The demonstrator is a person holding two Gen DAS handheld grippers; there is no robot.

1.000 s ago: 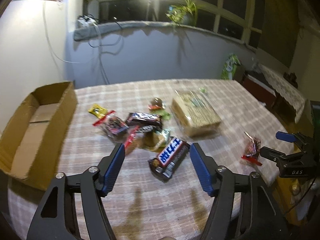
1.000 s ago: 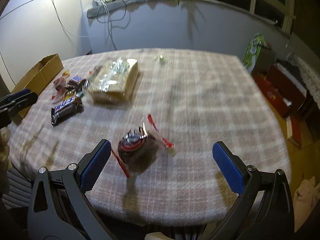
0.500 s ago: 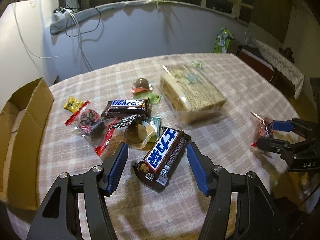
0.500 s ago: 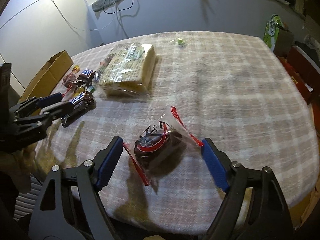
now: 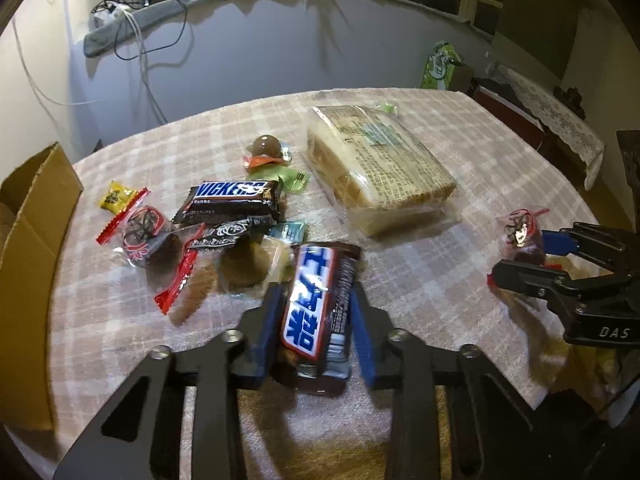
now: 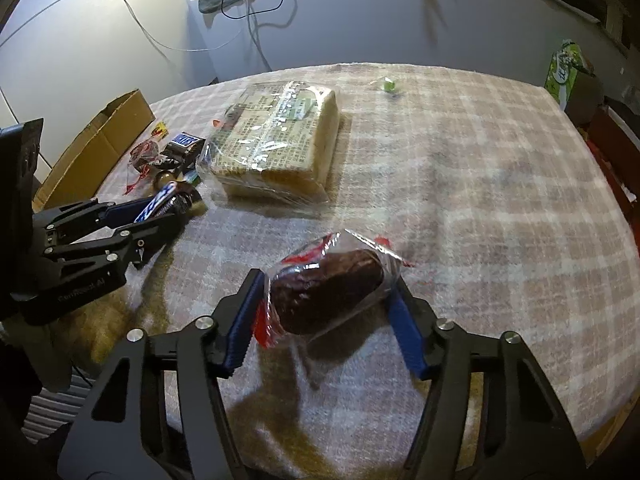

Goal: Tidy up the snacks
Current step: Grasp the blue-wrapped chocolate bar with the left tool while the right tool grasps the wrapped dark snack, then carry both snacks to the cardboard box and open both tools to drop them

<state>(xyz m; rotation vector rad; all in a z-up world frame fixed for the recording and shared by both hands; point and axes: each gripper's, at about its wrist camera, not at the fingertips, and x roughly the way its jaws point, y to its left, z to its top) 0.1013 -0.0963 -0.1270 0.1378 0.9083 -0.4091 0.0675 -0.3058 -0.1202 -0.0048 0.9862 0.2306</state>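
We take the big wrapped loaf of sliced bread (image 5: 380, 172) as our landmark on the checked tablecloth (image 5: 460, 296).

Nearer to us than the bread and to its left, our left gripper (image 5: 314, 320) is closing its jaws on a chocolate bar with a blue and white label (image 5: 316, 312). The blue pads sit against both long sides of the bar, so we count it as grasped. The bar's far end tilts up off the cloth.

Left of the bread lies the rest of the snack pile: a Snickers bar (image 5: 232, 200), a dark patterned wrapper (image 5: 230, 234) just below it, a clear packet with red edges (image 5: 148, 240), a small yellow candy (image 5: 116, 200) and a round brown sweet (image 5: 266, 146). Farther left, at the table edge, stands an open cardboard box (image 5: 28, 240).

To the right of the bread and closer to the table's near edge, our right gripper (image 6: 326, 300) is closing around a dark cake in a clear wrapper with red trim (image 6: 328, 288). The left pad touches the crinkled wrapper; the right pad sits at the wrapper's other end, and we cannot tell whether it presses yet. The cake appears slightly raised above the cloth.

Beyond the bread, a small green candy (image 6: 388, 85) lies alone.
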